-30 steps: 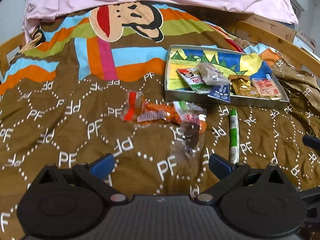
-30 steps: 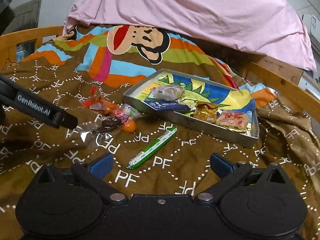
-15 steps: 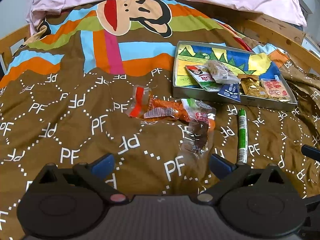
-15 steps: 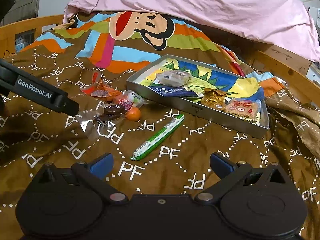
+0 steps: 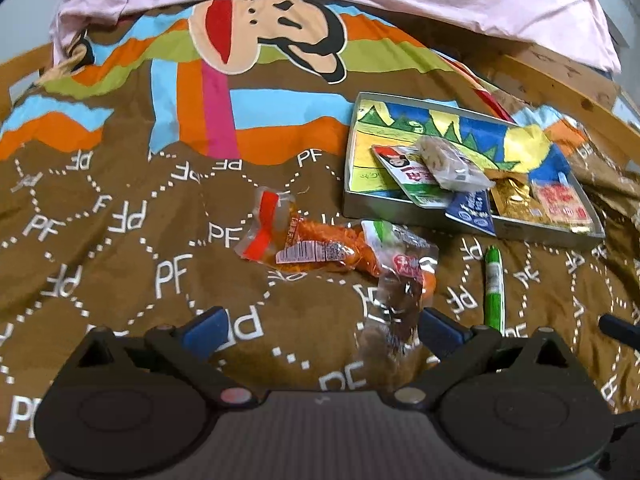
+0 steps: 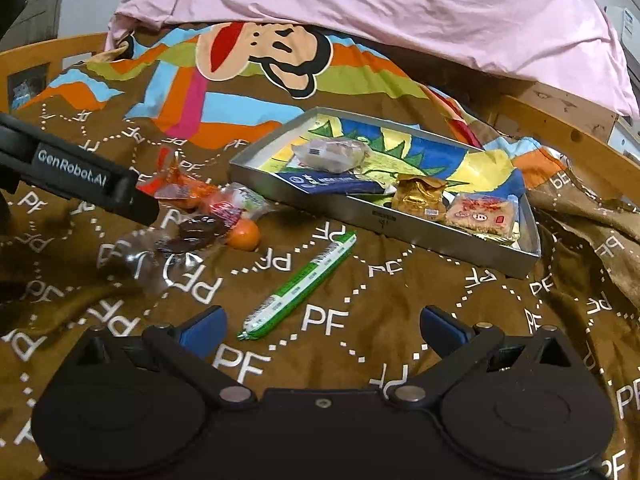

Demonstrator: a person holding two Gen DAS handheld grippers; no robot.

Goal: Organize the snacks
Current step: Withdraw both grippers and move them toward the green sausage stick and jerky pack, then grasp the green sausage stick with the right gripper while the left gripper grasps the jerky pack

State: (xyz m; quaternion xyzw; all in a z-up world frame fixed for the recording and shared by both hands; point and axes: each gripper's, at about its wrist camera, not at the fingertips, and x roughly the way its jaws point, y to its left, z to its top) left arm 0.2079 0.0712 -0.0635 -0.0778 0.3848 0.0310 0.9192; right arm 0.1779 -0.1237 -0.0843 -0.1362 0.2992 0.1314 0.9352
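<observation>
— Which snack am I after, and where is it?

— I judge the clear packet (image 5: 394, 304) with the dark sweet inside. It lies on the brown bedspread (image 5: 120, 280), near my left gripper (image 5: 320, 326), its tail close beside the right-hand finger. An orange ball (image 6: 245, 235) touches it, and the orange packet (image 5: 316, 246) overlaps its far end.

— How will it handle?

— Light, I judge, with crinkly, slippery film that buckles. I would pinch the lump in the middle, not the flat clear tail, which could slide out.

— And the tools?

— My left gripper is spread wide with nothing in it. My right gripper (image 6: 320, 326) is spread wide too, empty, hovering over the green stick (image 6: 298, 286), which lies alone on the cloth.

— Where does it go?

— Probably the metal tray (image 6: 400, 220), just beyond, with several packets in it. They crowd its near side; the painted floor toward the far wall looks bare.

— Room to move?

— The cloth is soft, so pressing down will sink. The tray wall must be cleared by lifting. The wooden bed rail (image 6: 560, 136) stands well behind the tray, and the two tools sit near each other.
</observation>
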